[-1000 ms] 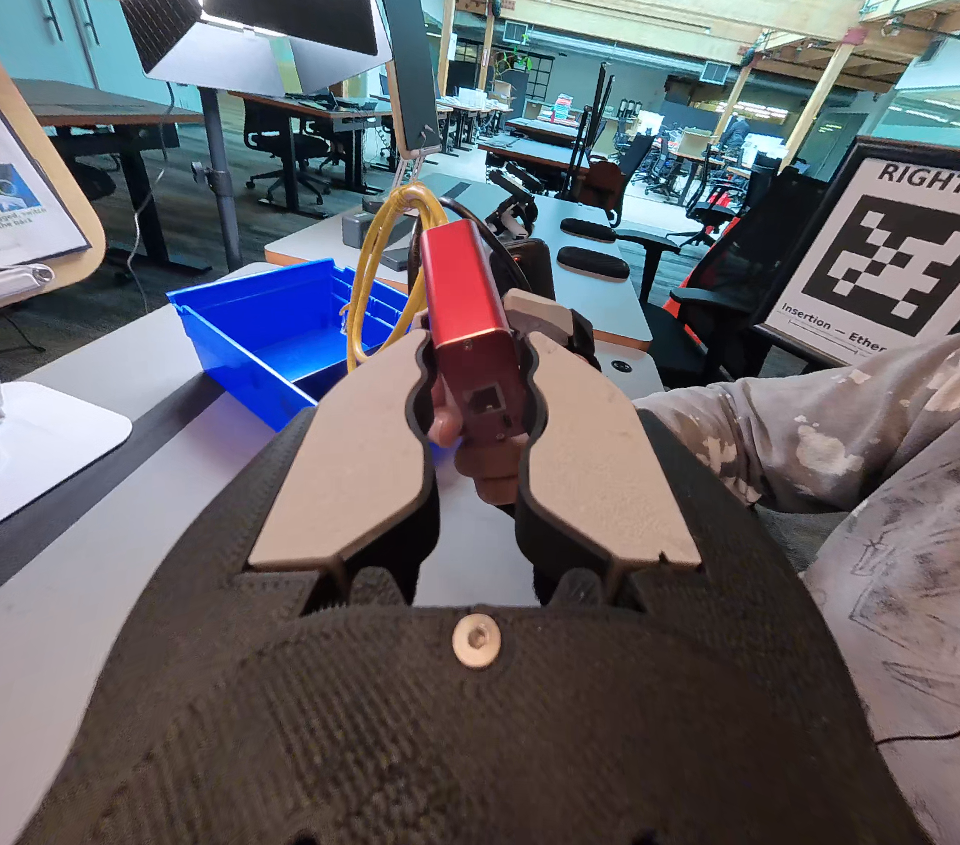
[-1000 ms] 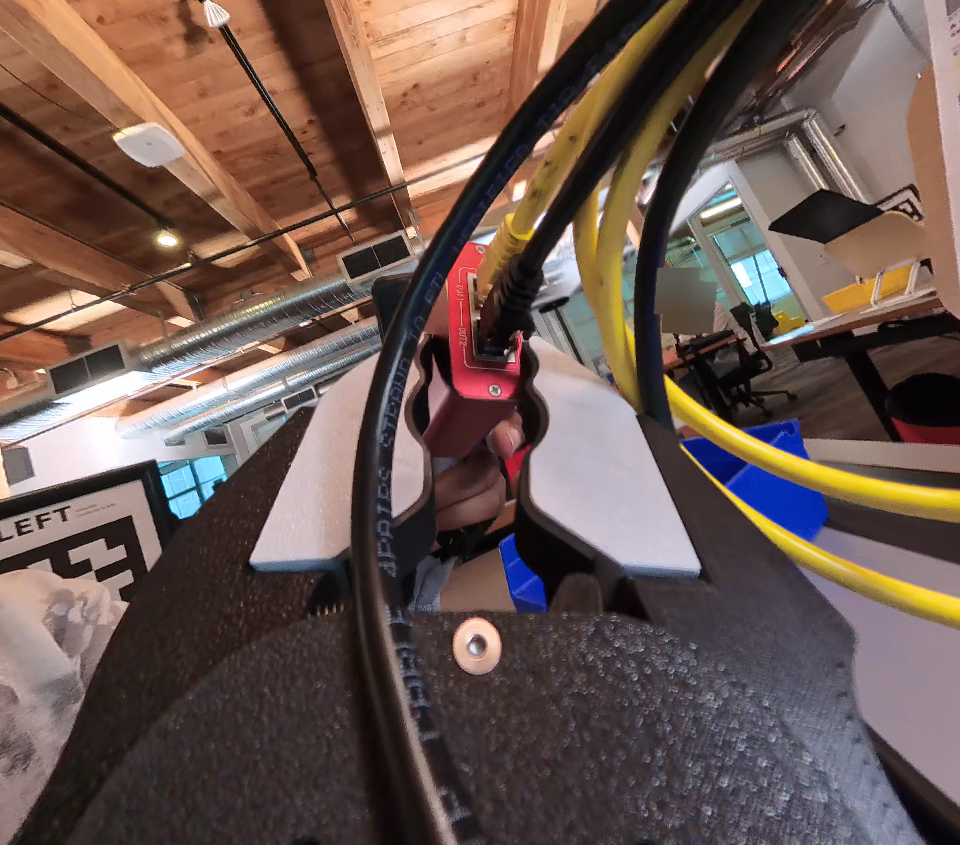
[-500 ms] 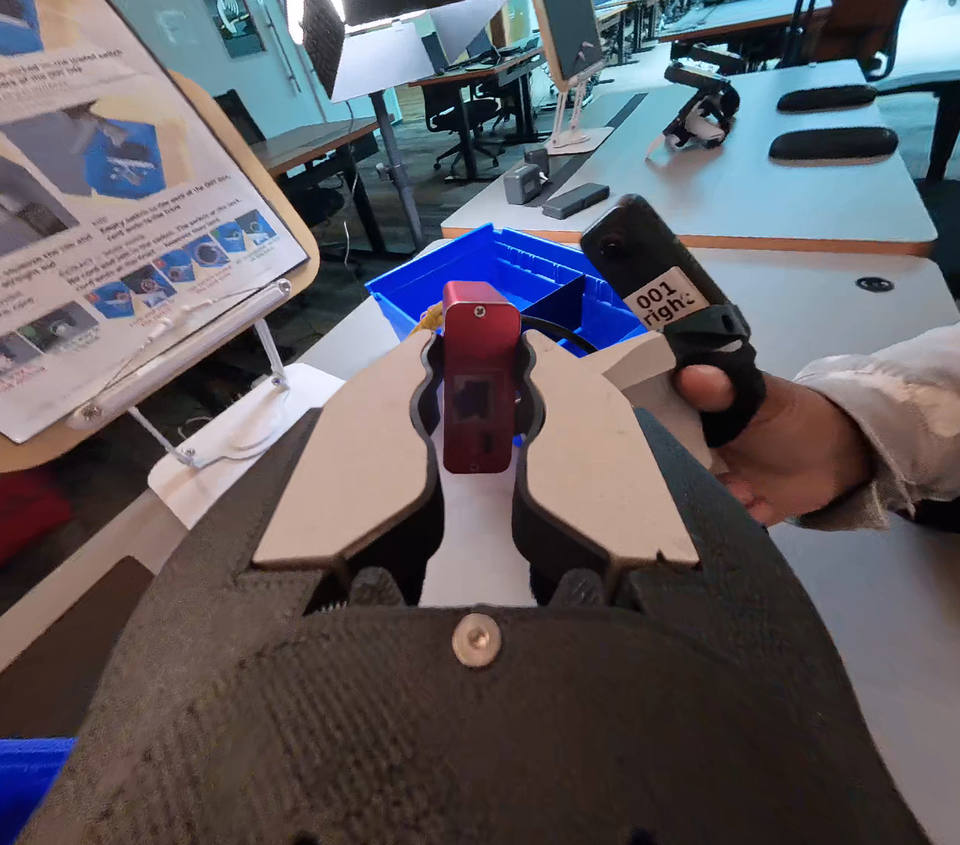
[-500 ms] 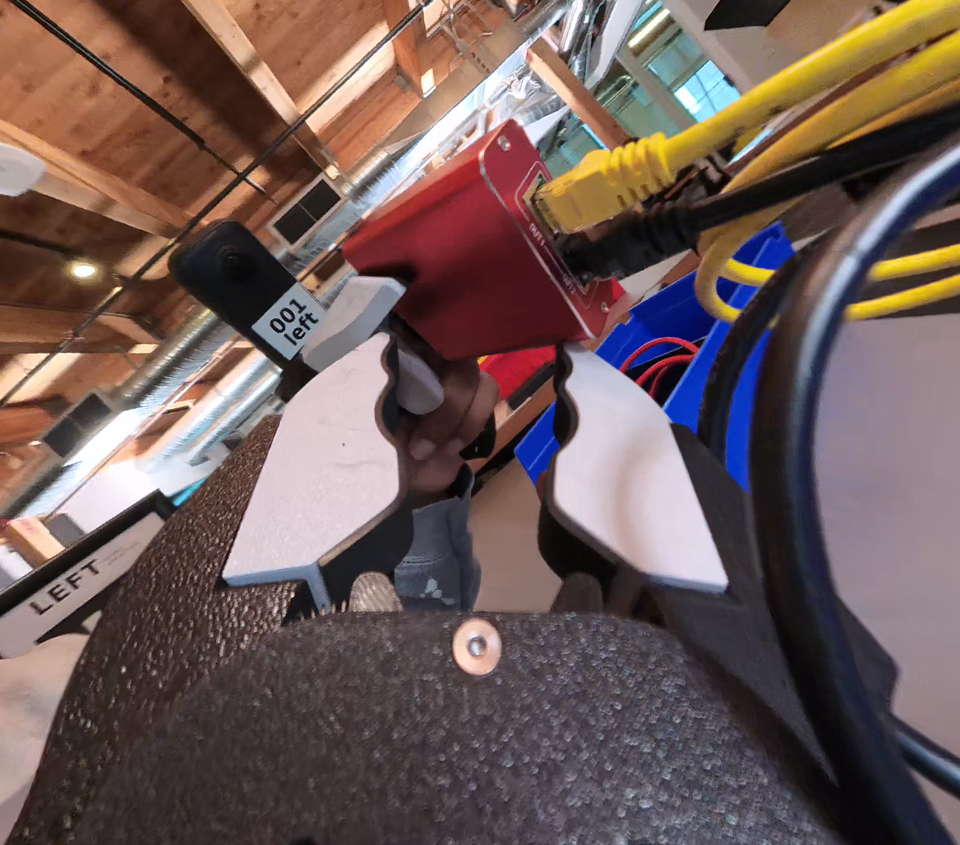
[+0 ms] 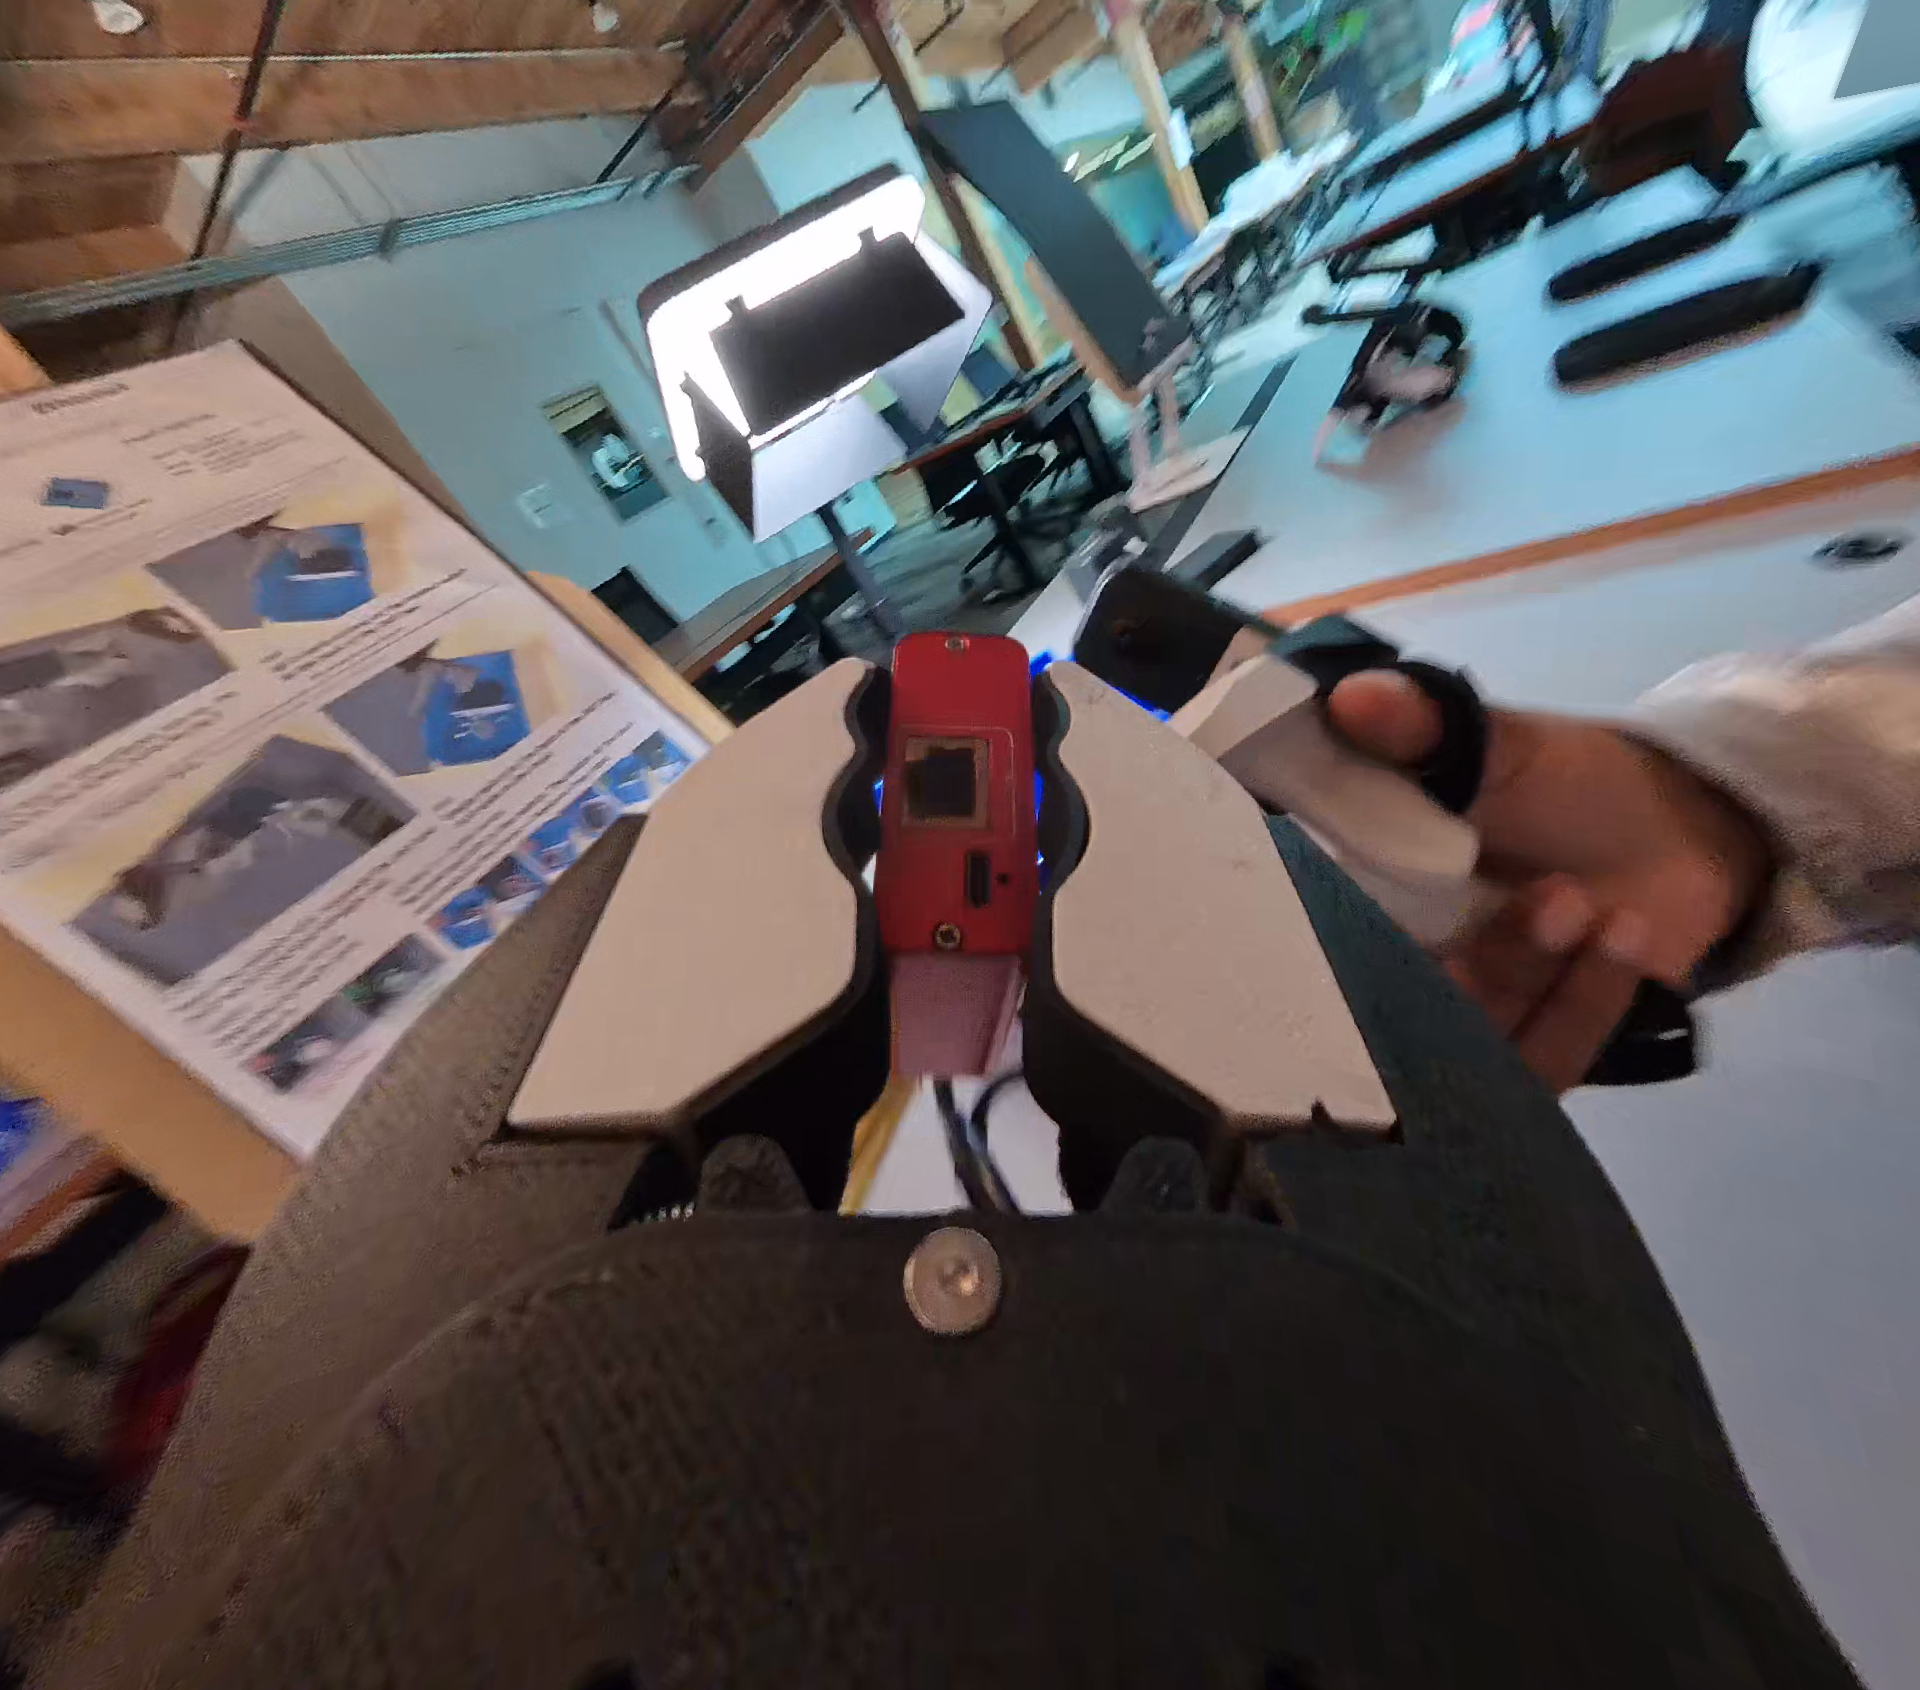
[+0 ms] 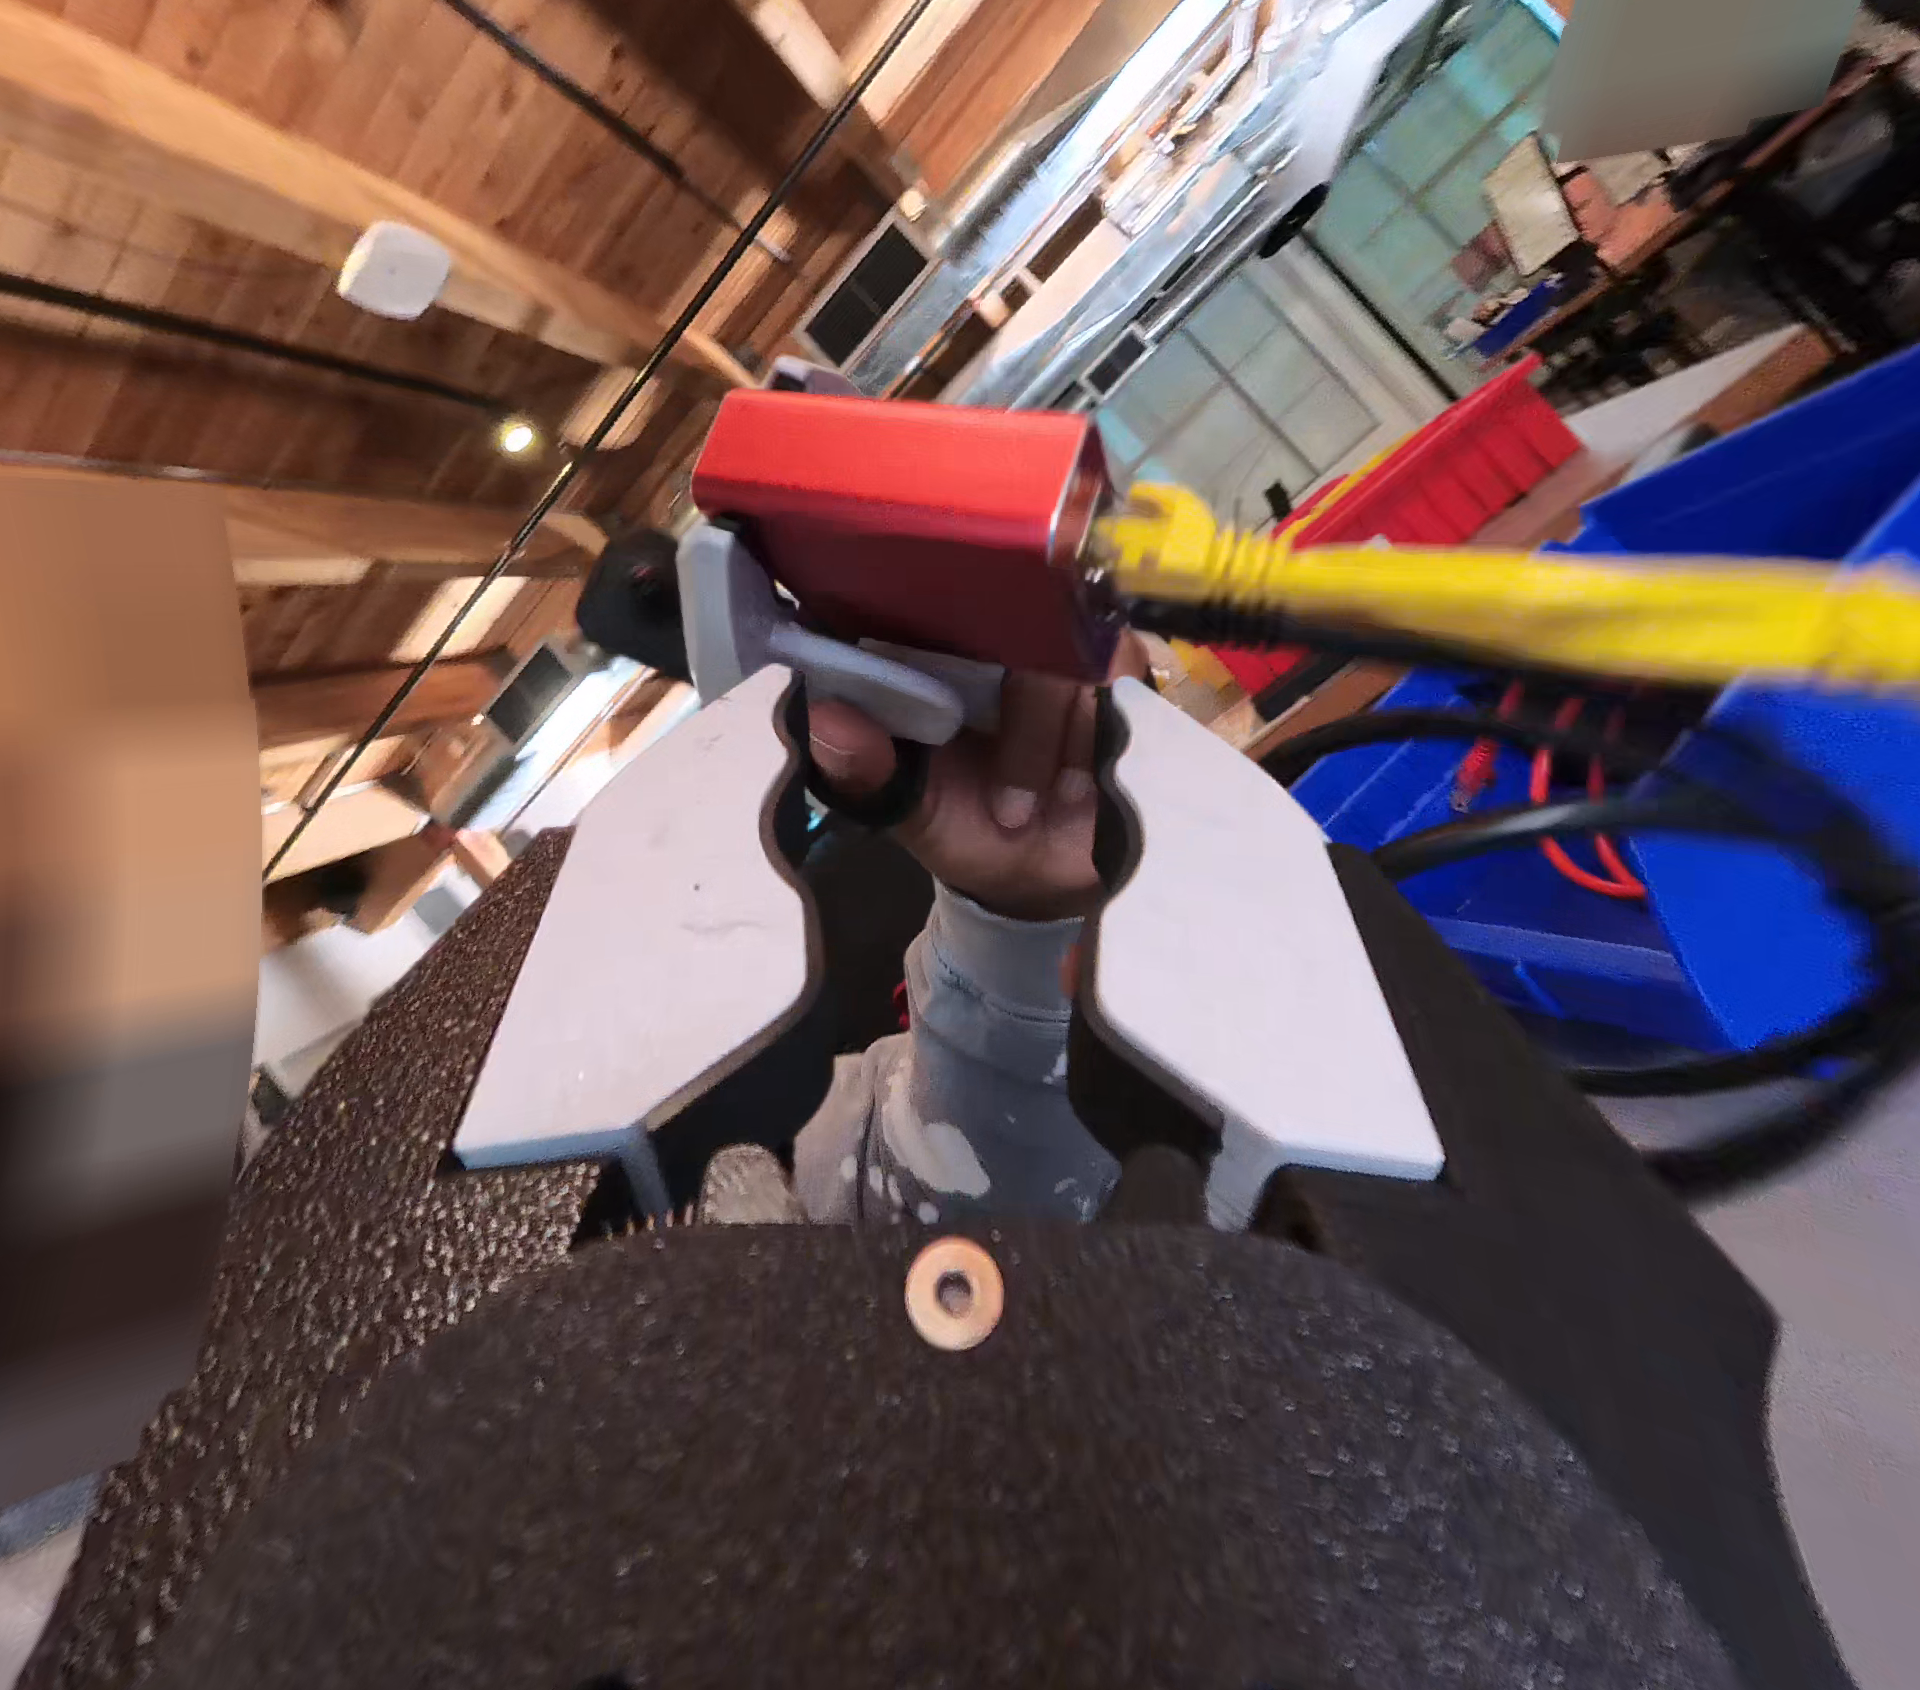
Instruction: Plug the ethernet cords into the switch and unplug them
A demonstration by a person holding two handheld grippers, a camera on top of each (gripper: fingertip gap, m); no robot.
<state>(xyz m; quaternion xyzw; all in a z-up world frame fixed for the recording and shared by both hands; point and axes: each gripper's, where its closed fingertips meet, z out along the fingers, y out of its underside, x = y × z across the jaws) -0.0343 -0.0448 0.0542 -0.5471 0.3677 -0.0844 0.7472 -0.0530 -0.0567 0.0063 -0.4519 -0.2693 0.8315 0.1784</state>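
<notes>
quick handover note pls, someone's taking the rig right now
Left gripper: shut on the red switch, held in the air; its near face shows one empty port.
Right gripper: open, holding nothing, near the switch.
Yellow cord and black cord are plugged into the switch's far end; they trail toward the blue bin.
Done: these two cords plugged in.
Left: unplug both, probably with the right gripper.

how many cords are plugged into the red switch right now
2. A yellow cord sits in the upper port of the red switch, and a black cord is plugged in just beneath it. The port on the switch's opposite end is empty.
</notes>
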